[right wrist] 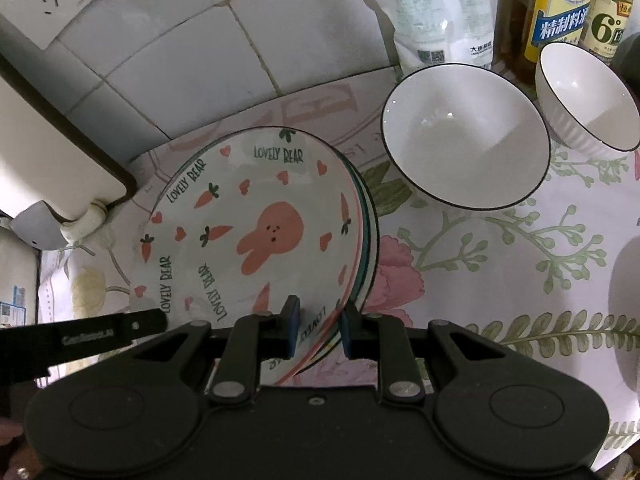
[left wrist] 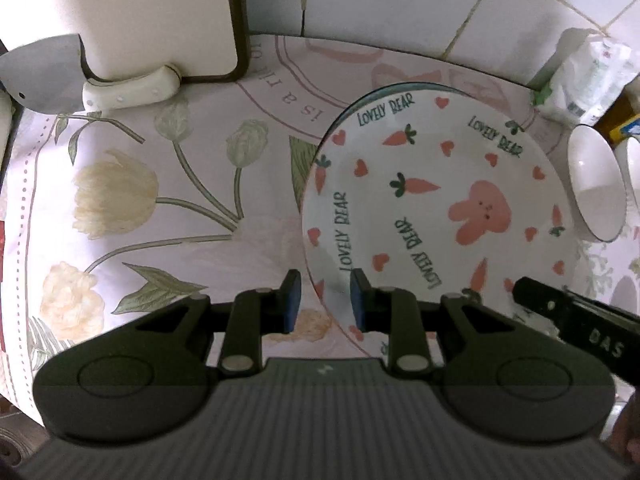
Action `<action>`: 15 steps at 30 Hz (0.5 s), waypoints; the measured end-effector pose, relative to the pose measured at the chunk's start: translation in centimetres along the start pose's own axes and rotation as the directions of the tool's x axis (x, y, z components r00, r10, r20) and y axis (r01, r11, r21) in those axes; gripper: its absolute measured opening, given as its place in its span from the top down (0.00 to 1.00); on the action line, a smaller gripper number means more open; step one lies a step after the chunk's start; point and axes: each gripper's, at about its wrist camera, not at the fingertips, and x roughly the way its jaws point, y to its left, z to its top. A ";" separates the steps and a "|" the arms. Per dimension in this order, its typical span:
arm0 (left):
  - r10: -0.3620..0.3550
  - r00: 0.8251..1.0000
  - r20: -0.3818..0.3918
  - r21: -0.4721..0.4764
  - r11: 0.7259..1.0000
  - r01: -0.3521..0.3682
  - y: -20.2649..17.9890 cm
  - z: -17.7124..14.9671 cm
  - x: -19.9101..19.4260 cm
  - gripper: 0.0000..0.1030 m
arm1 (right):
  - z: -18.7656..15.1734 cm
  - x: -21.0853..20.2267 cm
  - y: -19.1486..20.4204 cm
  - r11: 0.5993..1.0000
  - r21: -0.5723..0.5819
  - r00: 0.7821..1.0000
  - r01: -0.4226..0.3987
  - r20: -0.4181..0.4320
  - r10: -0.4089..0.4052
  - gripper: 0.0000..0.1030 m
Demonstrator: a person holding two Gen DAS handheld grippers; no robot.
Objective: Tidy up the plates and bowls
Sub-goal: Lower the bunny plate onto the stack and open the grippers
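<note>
Counter [left wrist: 168,240] covered by a floral cloth, backed by a white tiled wall [right wrist: 192,52] with a socket plate [right wrist: 44,4] at upper left in the right wrist view.

Cutting board [left wrist: 152,16], pale with dark edge, stands upright against the wall at the left. A cleaver [left wrist: 44,76] with a cream handle leans at its foot.

Stack of plates [right wrist: 256,220] printed with a pink rabbit, carrots, hearts and "LOVELY BEAR" sits on the counter right of the board. At least two more rims show under the top plate along its right edge.

Two white bowls with dark rims stand right of the stack: the near bowl [right wrist: 466,136] just beside it, the far bowl [right wrist: 588,96] beyond and to the right. Both upright and empty.

Behind the bowls: a white pouch [right wrist: 436,16], a yellow-labelled bottle [right wrist: 560,8] and a second bottle [right wrist: 612,20].

Left gripper [left wrist: 325,300]: jaws narrowly apart, straddling the near left rim of the top plate. Cannot tell if the pads press on it.

Right gripper [right wrist: 319,330]: jaws narrowly apart, astride the near right rim of the stack. Contact with the pads also unclear.
</note>
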 end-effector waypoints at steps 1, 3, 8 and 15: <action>-0.003 1.000 -0.001 -0.005 1.000 0.003 0.1 -0.2 -0.3 0.76 | -0.1 0.0 -0.1 1.000 -0.001 1.000 0.016 -0.005 -0.016 0.73; -0.009 1.000 -0.002 -0.009 1.000 0.009 0.3 -0.7 -0.7 0.76 | -0.4 -0.1 -0.5 1.000 0.005 1.000 0.023 -0.003 -0.023 0.73; -0.022 1.000 0.011 0.020 1.000 0.022 0.3 -2.3 -2.6 0.76 | -1.5 -1.3 -1.4 0.999 0.025 0.999 -0.044 0.023 0.044 0.73; -0.063 0.995 0.074 0.113 0.992 0.054 -0.5 -4.9 -7.2 0.74 | -4.2 -5.1 -1.0 0.994 -0.072 0.989 -0.085 0.116 0.093 0.73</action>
